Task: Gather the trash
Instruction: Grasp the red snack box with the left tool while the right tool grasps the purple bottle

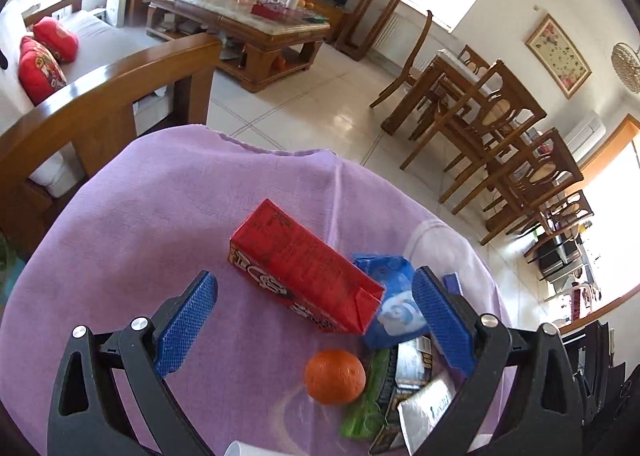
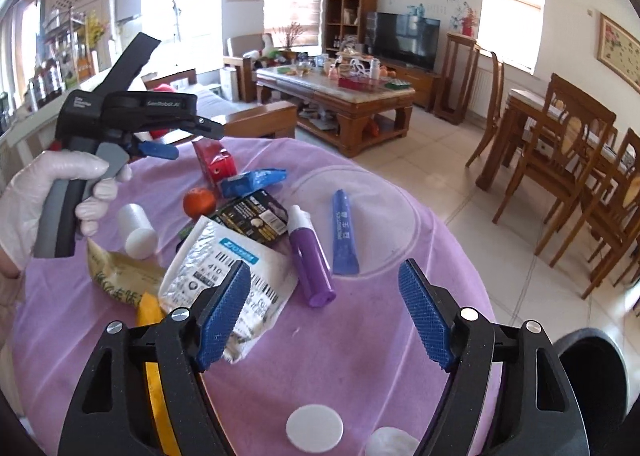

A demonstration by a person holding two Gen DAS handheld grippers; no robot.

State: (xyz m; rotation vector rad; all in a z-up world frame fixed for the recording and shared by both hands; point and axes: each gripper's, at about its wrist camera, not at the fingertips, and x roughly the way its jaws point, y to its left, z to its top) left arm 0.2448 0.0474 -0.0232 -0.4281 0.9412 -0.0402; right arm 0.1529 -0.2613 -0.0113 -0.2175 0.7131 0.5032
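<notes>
Our left gripper [image 1: 314, 316] hangs over the red carton [image 1: 304, 270], jaws wide apart and holding nothing. The carton lies on its side on the purple cloth [image 1: 160, 216], with the blue packet [image 1: 390, 296] touching it and the orange [image 1: 335, 376] just beside. We judge it light and probably empty, with stiff walls that would dent, so we would pinch across its long flat sides (not the folded end). Our right gripper [image 2: 324, 312] is also spread and empty, near the purple bottle [image 2: 310, 256].

My right gripper [image 2: 324, 316] hangs wide open, nothing between fingers; purple bottle [image 2: 310, 258] just ahead, silver mailer [image 2: 224, 264] by left finger.
</notes>
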